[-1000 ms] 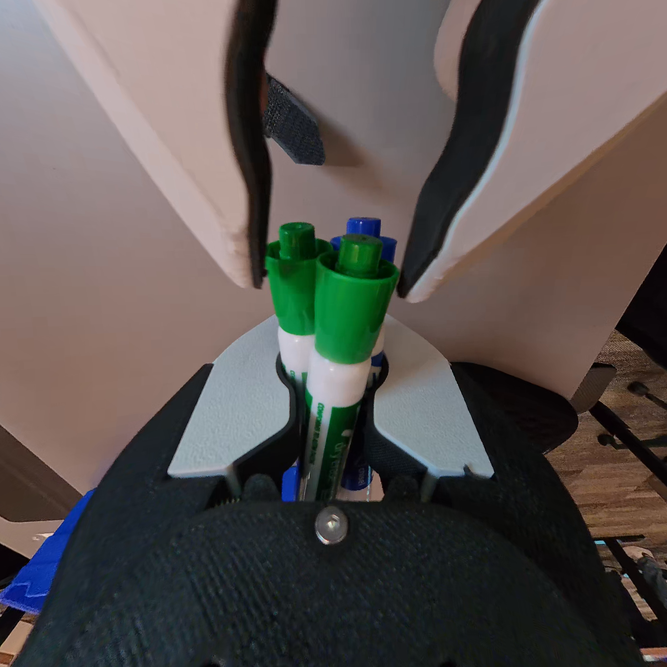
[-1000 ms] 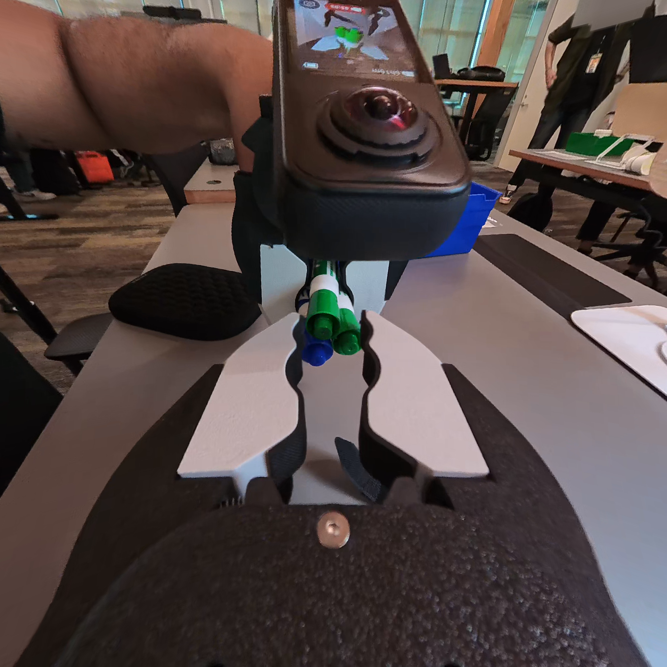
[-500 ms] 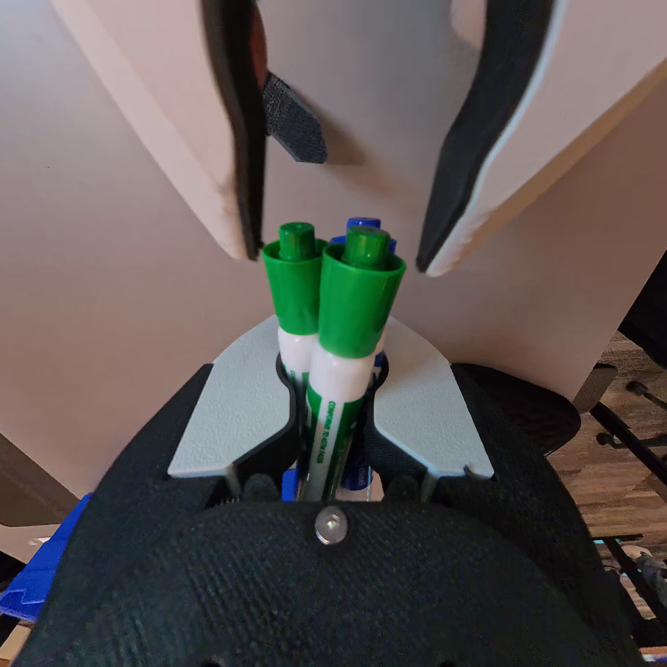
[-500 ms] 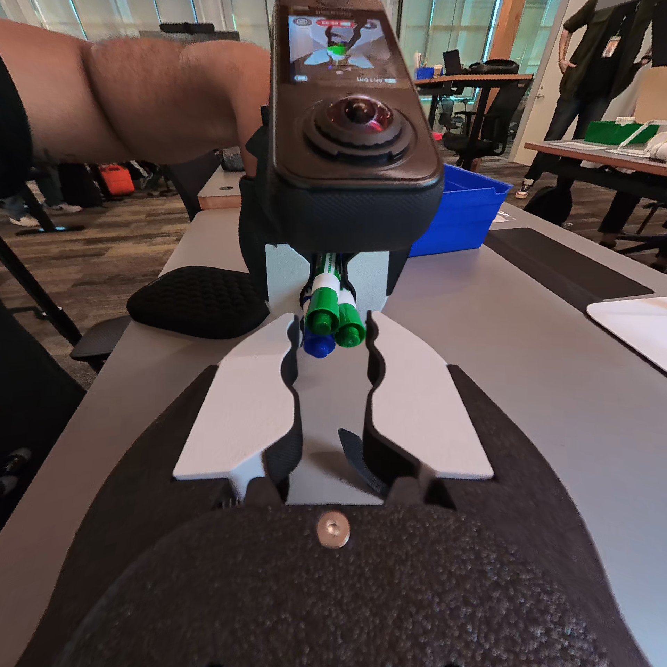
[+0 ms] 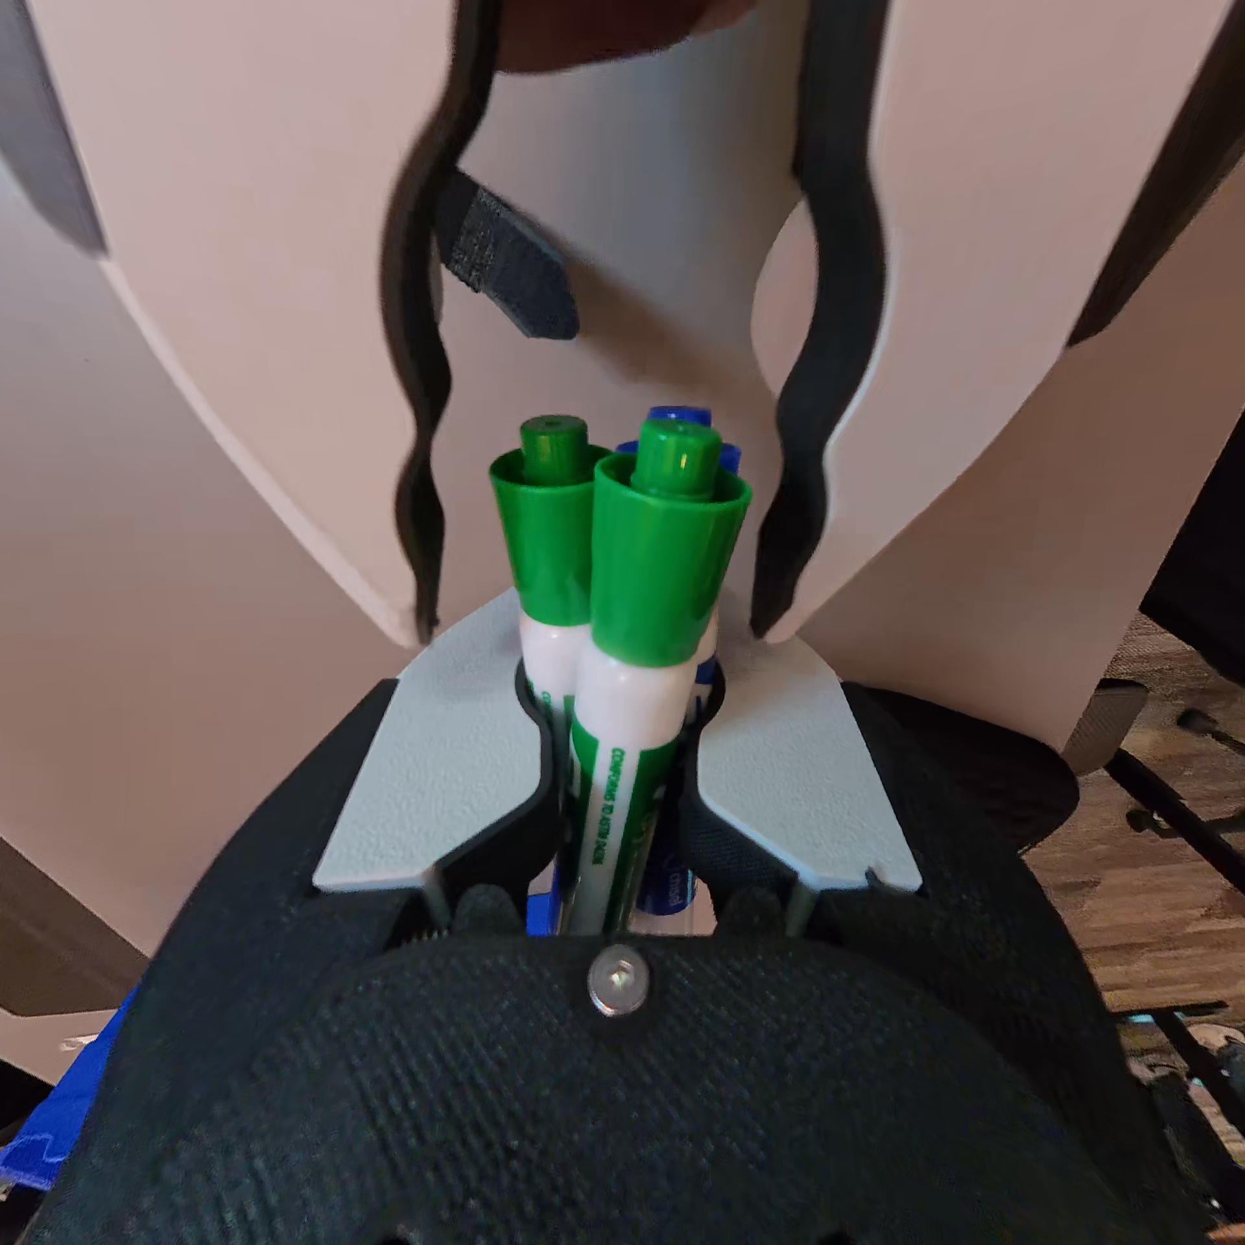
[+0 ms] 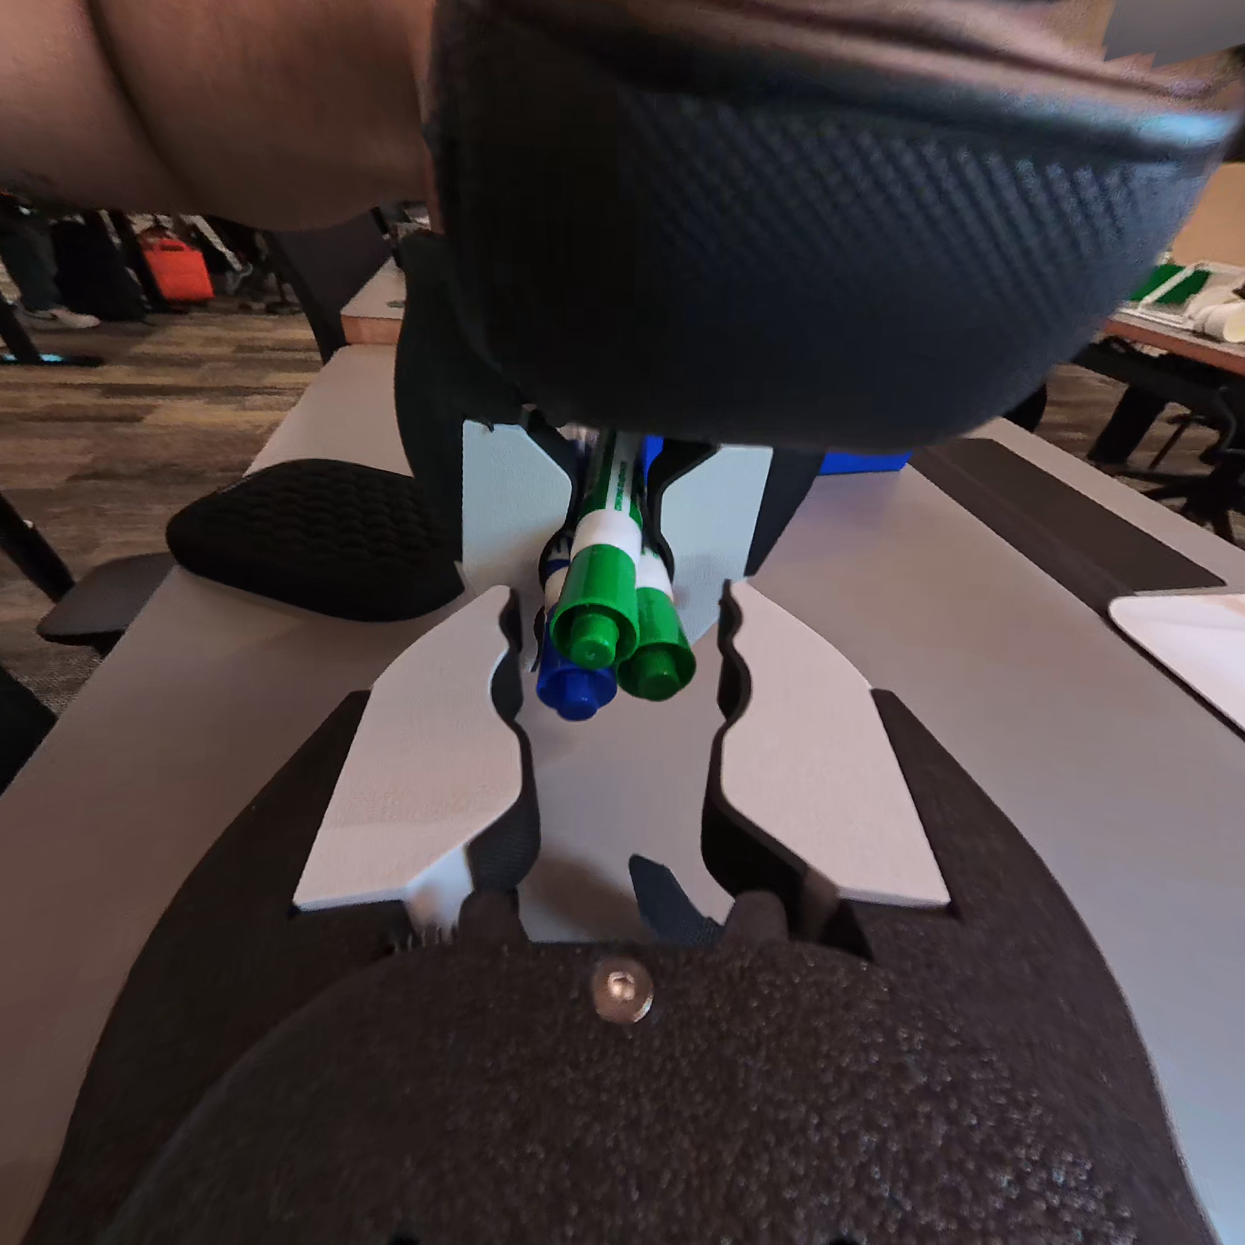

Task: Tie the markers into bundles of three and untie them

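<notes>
Green caps: two, on white-barrelled markers (image 5: 630,674) held nose-out; both also show from the right wrist view (image 6: 610,599)
Blue cap: one, tucked behind the green pair in the left wrist view, lowest and left of the three in the right wrist view (image 6: 572,687)
Marker count: three in all, packed side by side, touching
Writing: green print runs along the front barrel, a blue band of print on the marker behind; present, not transcribed
Left gripper (image 5: 620,680): closed around the three barrels just below the caps, black pads pressed against them on both sides
Right gripper (image 6: 620,647): jaws spread apart, the three caps poking into the gap between its white fingers (image 6: 431,741), touching neither side that I can see
Facing: the two grippers point at each other, tips nearly meeting
Strap: one black woven strip (image 5: 505,269) hangs by the inner pad of the right gripper; its end also shows low between the fingers in the right wrist view
Table (image 6: 977,707): grey top under both tools
Black mesh pad (image 6: 310,532): one, at the table's left edge
Blue bin (image 6: 862,461): one, mostly hidden behind the left gripper
White sheet or mat (image 6: 1186,647): one, at the right edge
Forearm (image 6: 222,108): one, bare, above the left gripper
</notes>
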`<control>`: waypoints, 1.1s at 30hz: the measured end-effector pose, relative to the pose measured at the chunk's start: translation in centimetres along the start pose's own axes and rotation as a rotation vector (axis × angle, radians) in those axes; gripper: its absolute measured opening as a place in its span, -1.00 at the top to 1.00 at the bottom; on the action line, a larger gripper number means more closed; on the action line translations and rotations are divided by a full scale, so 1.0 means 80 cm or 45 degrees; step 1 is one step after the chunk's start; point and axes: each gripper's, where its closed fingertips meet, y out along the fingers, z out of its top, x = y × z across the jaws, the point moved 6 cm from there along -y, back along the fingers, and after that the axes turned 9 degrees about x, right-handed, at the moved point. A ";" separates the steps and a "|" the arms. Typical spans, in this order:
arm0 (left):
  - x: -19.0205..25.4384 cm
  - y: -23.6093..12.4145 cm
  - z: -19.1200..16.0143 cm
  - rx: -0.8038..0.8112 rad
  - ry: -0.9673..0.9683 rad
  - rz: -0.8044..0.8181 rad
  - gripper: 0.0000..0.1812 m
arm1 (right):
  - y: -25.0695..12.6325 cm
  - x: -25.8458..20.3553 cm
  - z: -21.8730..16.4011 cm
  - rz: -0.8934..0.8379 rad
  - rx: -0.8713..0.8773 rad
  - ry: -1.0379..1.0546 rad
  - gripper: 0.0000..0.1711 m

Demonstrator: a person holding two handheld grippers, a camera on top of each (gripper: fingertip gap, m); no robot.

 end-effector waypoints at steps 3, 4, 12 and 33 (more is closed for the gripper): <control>0.003 -0.002 0.004 -0.004 0.024 0.003 0.54 | 0.000 -0.004 0.005 0.036 0.028 -0.032 0.53; 0.003 -0.003 0.005 0.005 0.026 0.000 0.53 | -0.001 -0.004 0.006 0.033 0.036 -0.043 0.53; 0.003 -0.006 0.005 -0.004 0.031 -0.001 0.49 | -0.012 -0.002 0.008 0.060 0.046 0.046 0.79; -0.002 0.001 -0.007 0.111 0.043 0.007 0.65 | -0.018 0.001 0.007 0.038 0.005 0.027 0.78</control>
